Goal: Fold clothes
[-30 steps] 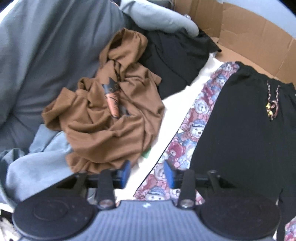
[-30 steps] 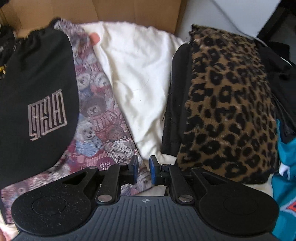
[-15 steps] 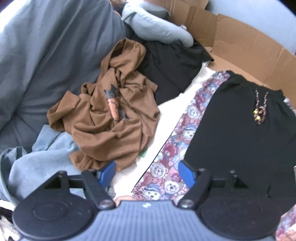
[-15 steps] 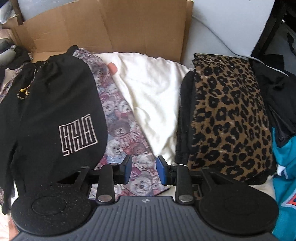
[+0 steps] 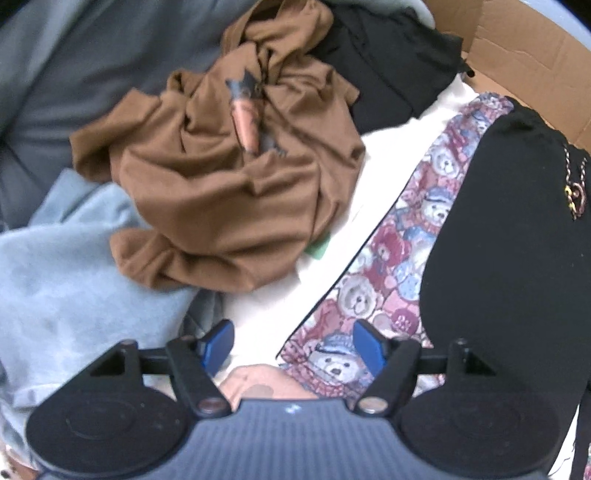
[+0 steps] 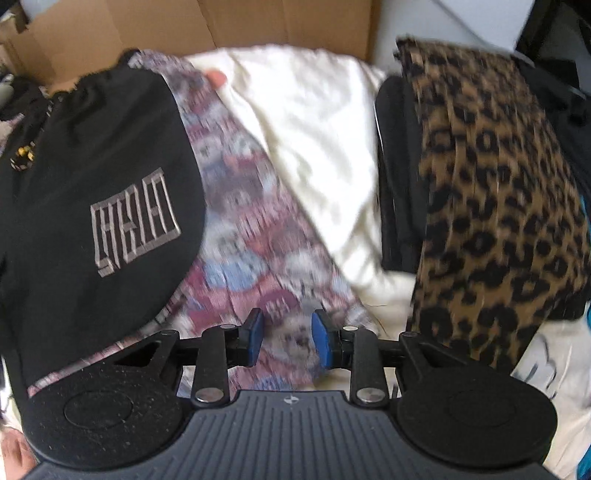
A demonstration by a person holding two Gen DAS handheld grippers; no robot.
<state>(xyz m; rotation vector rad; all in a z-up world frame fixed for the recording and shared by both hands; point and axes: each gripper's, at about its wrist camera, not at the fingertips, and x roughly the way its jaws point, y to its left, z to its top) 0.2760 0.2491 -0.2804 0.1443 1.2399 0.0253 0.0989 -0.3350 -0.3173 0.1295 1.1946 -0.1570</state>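
A black garment with a drawstring and a grey logo lies flat on a teddy-bear print cloth, which rests on a white sheet. My left gripper hovers low over the near left edge of the print cloth. Its jaws stand wide and are closing, and the pads touch nothing. My right gripper is open, with its pads apart just above the print cloth, to the right of the black garment. Neither gripper holds anything.
A crumpled brown shirt, a light blue garment, grey bedding and black clothes lie to the left. Folded leopard-print clothing sits to the right. Cardboard stands behind.
Both grippers have sunk closer to the cloth. The left jaws went from narrow to wide. The right jaws opened from nearly shut to a moderate gap.
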